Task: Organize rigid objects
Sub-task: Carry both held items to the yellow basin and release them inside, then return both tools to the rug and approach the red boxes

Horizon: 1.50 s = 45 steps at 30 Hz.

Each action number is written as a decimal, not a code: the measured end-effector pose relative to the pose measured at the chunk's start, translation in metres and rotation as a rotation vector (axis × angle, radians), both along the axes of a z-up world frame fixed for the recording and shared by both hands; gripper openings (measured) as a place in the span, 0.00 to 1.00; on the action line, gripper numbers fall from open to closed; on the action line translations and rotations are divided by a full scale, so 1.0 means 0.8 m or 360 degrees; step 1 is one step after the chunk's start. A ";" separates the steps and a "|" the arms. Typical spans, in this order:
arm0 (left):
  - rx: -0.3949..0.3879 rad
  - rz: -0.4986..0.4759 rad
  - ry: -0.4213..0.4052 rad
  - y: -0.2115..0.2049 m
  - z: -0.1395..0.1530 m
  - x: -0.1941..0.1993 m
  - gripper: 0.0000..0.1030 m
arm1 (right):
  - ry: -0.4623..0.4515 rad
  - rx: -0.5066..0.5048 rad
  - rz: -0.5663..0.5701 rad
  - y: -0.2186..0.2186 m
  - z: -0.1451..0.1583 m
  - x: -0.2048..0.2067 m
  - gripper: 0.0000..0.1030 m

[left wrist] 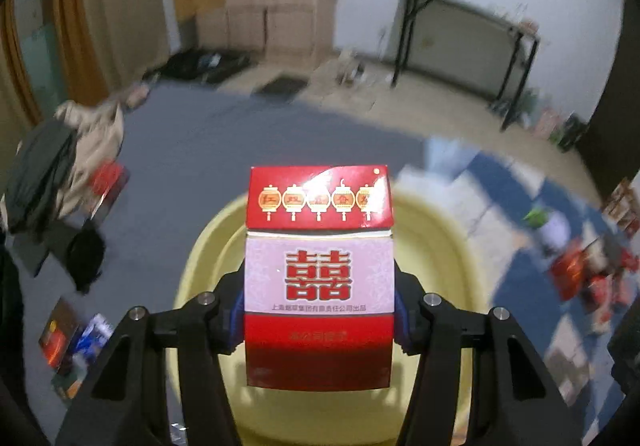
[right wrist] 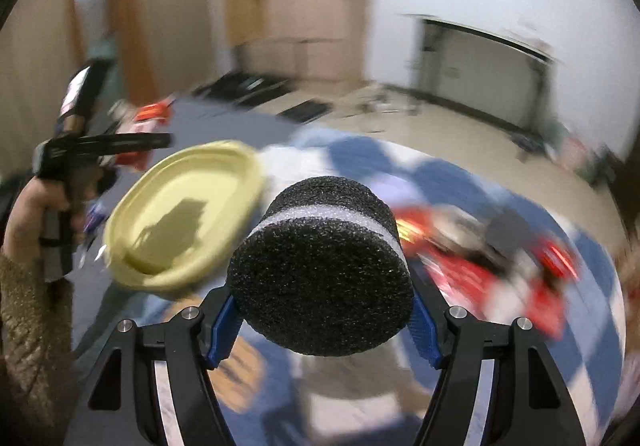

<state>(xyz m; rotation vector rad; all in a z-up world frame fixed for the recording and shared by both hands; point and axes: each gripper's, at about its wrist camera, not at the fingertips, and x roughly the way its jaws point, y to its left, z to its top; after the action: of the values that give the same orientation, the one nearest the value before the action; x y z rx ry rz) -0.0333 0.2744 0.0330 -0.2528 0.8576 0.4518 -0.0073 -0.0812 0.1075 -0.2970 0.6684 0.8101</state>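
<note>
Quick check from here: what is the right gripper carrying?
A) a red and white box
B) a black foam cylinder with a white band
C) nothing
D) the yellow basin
B: in the right wrist view the right gripper has its jaws closed on the sides of a black foam cylinder with a white band.

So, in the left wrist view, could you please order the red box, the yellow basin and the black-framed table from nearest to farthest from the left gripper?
1. Red box: held in the left gripper.
2. Yellow basin: just beyond, underneath.
3. Black-framed table: far right, by the wall.
</note>
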 end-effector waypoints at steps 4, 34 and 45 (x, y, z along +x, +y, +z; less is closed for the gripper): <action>-0.0129 0.0051 0.0073 0.032 -0.039 0.004 0.56 | -0.0002 -0.0265 0.0324 0.123 -0.008 -0.018 0.68; -0.0225 0.0444 -0.0174 0.071 -0.012 -0.041 1.00 | 0.0122 -0.0605 0.0599 0.323 -0.082 -0.027 0.99; -0.0267 -0.0131 -0.0442 -0.036 0.045 0.007 1.00 | -0.0140 -0.0132 -0.0239 0.020 0.052 0.019 1.00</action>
<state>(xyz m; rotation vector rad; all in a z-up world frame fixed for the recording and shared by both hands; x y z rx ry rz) -0.0277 0.2454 0.0687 -0.4226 0.6314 0.2604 0.0080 -0.0651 0.1490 -0.3513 0.6346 0.6238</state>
